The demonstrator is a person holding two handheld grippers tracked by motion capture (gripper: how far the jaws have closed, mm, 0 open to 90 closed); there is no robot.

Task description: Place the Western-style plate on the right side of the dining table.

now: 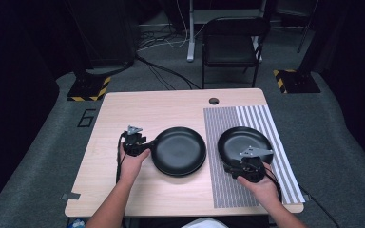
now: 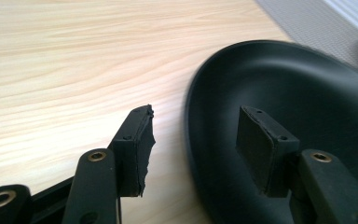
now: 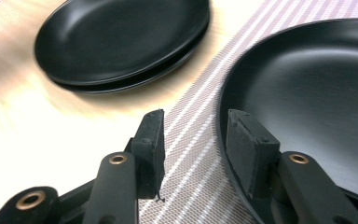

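A stack of two black plates [image 1: 178,151] lies on the wooden table [image 1: 171,107]. My left gripper [image 1: 147,146] is at the stack's left edge. In the left gripper view it [image 2: 196,140] is open, one jaw over the wood and the other over the top plate [image 2: 307,98], with the rim between them untouched. A single black plate [image 1: 244,142] rests on a striped placemat [image 1: 261,118]. My right gripper [image 1: 236,164] is at its near-left rim. It [image 3: 196,144] is open too, straddling that plate's [image 3: 317,93] rim; the stack [image 3: 121,42] lies beyond.
A cable hole [image 1: 214,100] sits near the table's far edge. A black chair [image 1: 230,45] stands beyond the table, with cables on the floor [image 1: 166,71]. The table's left part and near edge are bare wood.
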